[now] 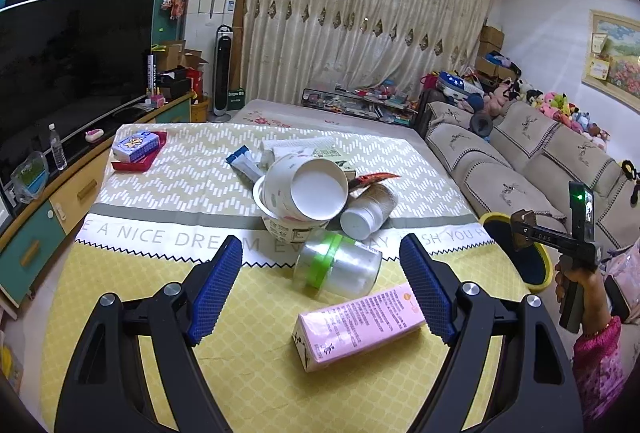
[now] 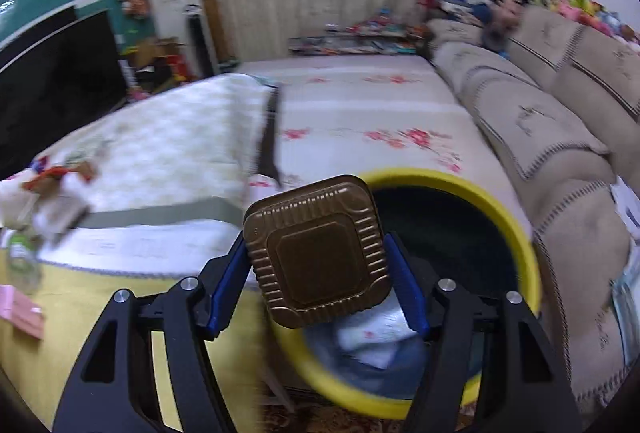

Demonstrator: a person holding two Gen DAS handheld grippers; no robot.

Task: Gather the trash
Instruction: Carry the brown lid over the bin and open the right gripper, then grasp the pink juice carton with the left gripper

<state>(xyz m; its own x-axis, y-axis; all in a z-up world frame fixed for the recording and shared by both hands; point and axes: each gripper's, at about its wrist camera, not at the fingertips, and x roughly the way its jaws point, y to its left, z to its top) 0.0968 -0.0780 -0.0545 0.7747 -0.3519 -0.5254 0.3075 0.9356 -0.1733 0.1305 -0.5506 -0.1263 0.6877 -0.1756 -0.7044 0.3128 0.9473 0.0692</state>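
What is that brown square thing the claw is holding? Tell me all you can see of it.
The brown tray is a square, shallow dish with rounded corners and ribbed edges, glossy like thin plastic or foil. Its stepped underside faces the camera, slightly tilted. The right gripper pinches it between blue pads, above the yellow-rimmed bin. Nothing else touches it.

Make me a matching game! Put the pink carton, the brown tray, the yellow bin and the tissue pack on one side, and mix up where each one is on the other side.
Things:
1. pink carton
2. brown tray
3. yellow bin
4. tissue pack

Places:
A. on the red tray at the table's far corner
B. beside the table, by the sofa
C. lying on the yellow cloth between the left gripper's open jaws
D. clamped in the right gripper

Pairs: 1-C, 2-D, 3-B, 4-A
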